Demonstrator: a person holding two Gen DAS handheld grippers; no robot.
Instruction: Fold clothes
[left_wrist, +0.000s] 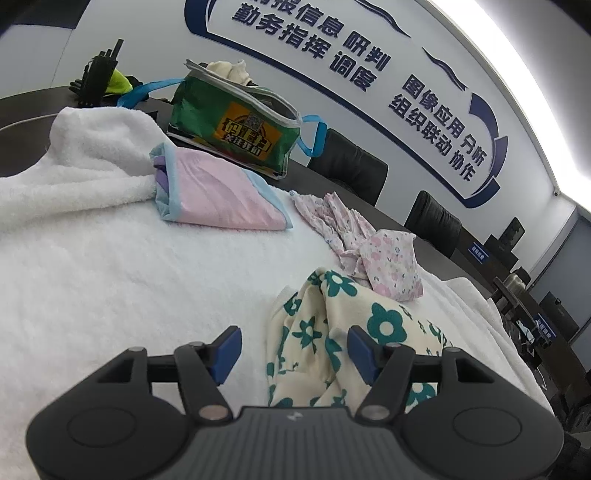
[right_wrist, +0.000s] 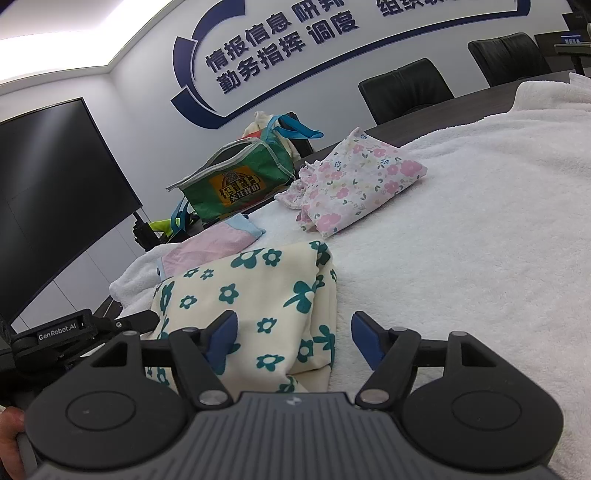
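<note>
Both spread wide and holding nothing — the left hand-held gripper (left_wrist: 294, 350) and right hand-held gripper (right_wrist: 294, 338) — hover over the cream green-flowered garment (right_wrist: 255, 295) on the white towel (right_wrist: 461, 240).

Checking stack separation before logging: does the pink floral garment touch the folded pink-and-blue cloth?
Apart. The left wrist view shows bare white towel between the pink floral garment and the folded pink-and-blue cloth.
</note>
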